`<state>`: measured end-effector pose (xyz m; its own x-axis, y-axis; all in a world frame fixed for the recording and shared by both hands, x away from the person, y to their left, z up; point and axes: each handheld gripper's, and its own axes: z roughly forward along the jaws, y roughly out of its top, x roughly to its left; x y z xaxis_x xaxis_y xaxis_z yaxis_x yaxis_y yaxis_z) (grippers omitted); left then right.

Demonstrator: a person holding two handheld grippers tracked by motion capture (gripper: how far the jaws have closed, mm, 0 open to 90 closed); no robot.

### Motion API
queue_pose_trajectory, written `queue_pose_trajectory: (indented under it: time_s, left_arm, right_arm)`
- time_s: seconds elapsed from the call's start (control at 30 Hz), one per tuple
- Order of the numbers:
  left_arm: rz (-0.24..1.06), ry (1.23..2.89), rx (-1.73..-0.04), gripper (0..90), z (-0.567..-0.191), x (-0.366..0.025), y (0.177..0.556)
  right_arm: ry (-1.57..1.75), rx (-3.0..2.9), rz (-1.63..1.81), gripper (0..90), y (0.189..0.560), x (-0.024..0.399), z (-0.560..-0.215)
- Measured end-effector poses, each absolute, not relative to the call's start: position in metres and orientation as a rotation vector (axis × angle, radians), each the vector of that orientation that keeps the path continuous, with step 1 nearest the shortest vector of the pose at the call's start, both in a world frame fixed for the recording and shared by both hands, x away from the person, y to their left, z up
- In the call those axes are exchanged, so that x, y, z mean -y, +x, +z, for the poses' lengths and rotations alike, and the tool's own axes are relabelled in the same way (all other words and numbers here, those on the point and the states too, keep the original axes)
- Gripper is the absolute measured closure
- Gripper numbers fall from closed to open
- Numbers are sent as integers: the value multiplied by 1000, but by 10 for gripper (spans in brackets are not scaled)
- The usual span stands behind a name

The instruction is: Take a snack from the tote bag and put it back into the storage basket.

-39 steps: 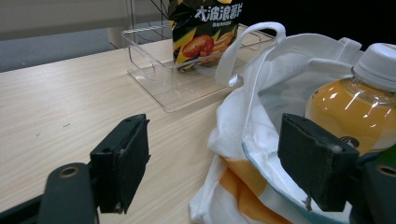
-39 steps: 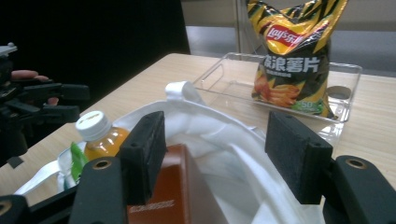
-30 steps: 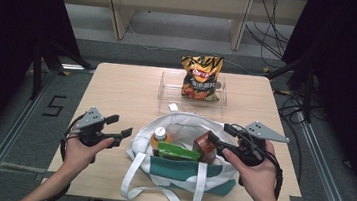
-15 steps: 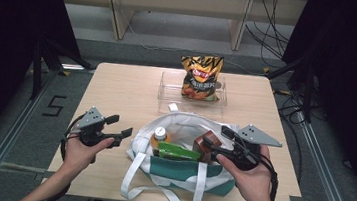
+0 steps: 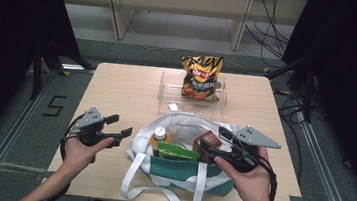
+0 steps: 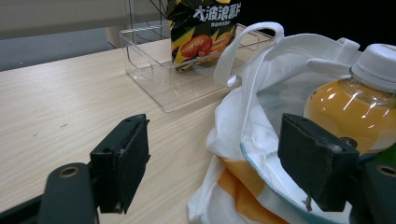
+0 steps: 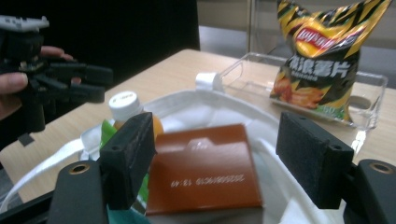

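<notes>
A white and green tote bag (image 5: 174, 173) lies open at the table's near edge. Inside it are an orange juice bottle (image 5: 159, 136), a green packet (image 5: 178, 153) and a brown box (image 5: 207, 141). My right gripper (image 5: 214, 138) hovers over the bag's right side. Its jaws have just been opening, and in the right gripper view (image 7: 219, 154) the brown box (image 7: 203, 177) lies between the pads, apart from both. To the left of the bag, my left gripper (image 5: 120, 126) is open and empty; in its own view (image 6: 219, 163) it faces the bottle (image 6: 345, 107).
A bag of chips (image 5: 200, 77) stands upright in a clear plastic tray (image 5: 167, 92) at the far middle of the table. Bare wood lies to the left and right of the tray. The bag's white handles (image 5: 156, 198) hang over the front edge.
The right gripper's jaws have spread wider around the brown box, and that hand has shifted slightly. The left hand and gripper have kept still.
</notes>
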<state>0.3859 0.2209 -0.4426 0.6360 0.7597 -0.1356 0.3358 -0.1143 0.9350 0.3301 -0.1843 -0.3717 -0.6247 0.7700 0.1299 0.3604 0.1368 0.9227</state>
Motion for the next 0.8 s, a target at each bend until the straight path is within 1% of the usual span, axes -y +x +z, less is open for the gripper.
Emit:
queue_pose_trajectory:
  time_s: [0.37,0.47,0.6,0.8]
  left_arm:
    - [464,1722,-895,245,-443,-221,386]
    - [464,1722,-895,245,-442,-221,386]
    - [464,1719,-894,245,-442,-222,386]
    - [459,1722,-892,245,-443,-220,387]
  right_arm:
    - [1061,-2111,1433,277,329,171,-389]
    - [1045,-2115,1406,297,334,174,-395]
    - [1117,-2097,1453,313,335,177,-399]
    - [1111,-2096,1469,317,336,173,-401]
